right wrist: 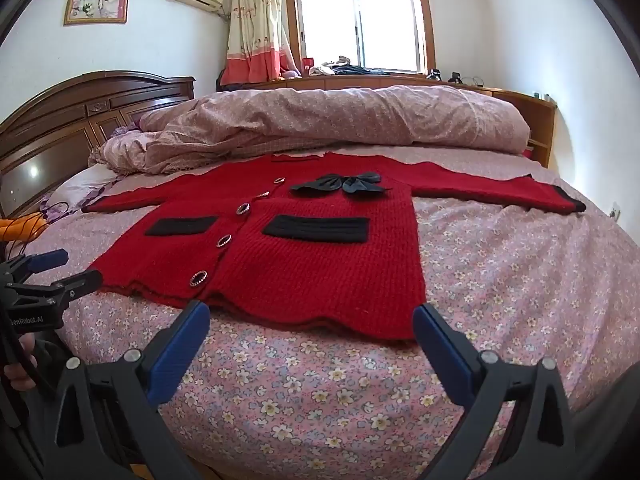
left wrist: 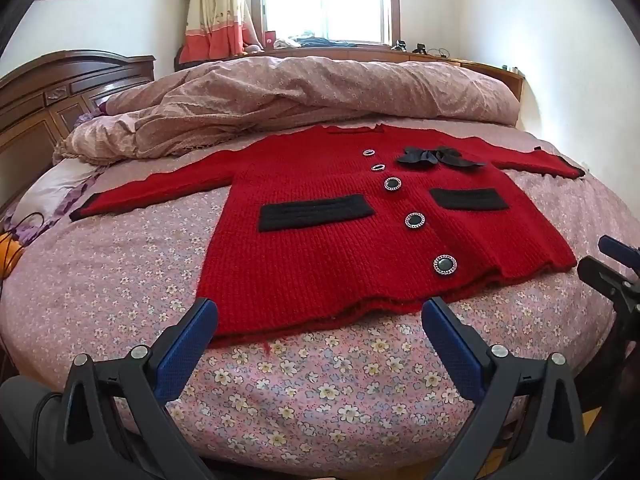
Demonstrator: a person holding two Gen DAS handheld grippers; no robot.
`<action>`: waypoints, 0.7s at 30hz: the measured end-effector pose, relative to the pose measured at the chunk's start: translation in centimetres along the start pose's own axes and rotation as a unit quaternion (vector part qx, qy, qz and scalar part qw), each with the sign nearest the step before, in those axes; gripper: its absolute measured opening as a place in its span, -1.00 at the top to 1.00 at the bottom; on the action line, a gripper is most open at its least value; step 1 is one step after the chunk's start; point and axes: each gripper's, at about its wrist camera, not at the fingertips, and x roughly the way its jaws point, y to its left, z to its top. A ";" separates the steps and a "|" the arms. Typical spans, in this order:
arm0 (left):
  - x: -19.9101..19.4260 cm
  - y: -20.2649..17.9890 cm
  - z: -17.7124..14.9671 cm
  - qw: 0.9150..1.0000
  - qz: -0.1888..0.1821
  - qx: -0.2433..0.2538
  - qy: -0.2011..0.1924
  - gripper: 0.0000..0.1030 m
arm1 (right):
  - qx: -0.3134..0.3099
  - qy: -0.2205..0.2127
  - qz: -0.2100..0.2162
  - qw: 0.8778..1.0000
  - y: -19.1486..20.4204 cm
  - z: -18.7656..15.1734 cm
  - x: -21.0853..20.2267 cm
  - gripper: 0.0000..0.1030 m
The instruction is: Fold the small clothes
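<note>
A small red knit cardigan (left wrist: 340,248) with black pocket bands, round buttons and a black bow lies flat on the bed, sleeves spread out, hem towards me. It also shows in the right wrist view (right wrist: 320,256). My left gripper (left wrist: 320,316) is open and empty, its blue pads just short of the hem's left half. My right gripper (right wrist: 312,320) is open and empty at the hem's right half. The right gripper also shows at the edge of the left wrist view (left wrist: 608,264), and the left gripper at the edge of the right wrist view (right wrist: 60,268).
The bed has a pink floral sheet (left wrist: 300,392). A bunched pink duvet (right wrist: 340,120) lies behind the cardigan. A dark wooden headboard (right wrist: 60,128) stands at the left. An orange object and cables (right wrist: 24,228) lie at the bed's left edge.
</note>
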 end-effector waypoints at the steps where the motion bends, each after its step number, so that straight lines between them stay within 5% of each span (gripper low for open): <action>1: 0.0 0.1 0.0 1.000 0.000 -0.001 -0.001 -0.91 | 0.001 0.000 0.000 1.000 0.0 0.0 0.0 -0.99; 21: 0.6 -0.1 -0.7 1.000 0.006 0.003 -0.006 -0.91 | 0.009 0.000 0.002 1.000 -0.5 -0.3 0.3 -1.00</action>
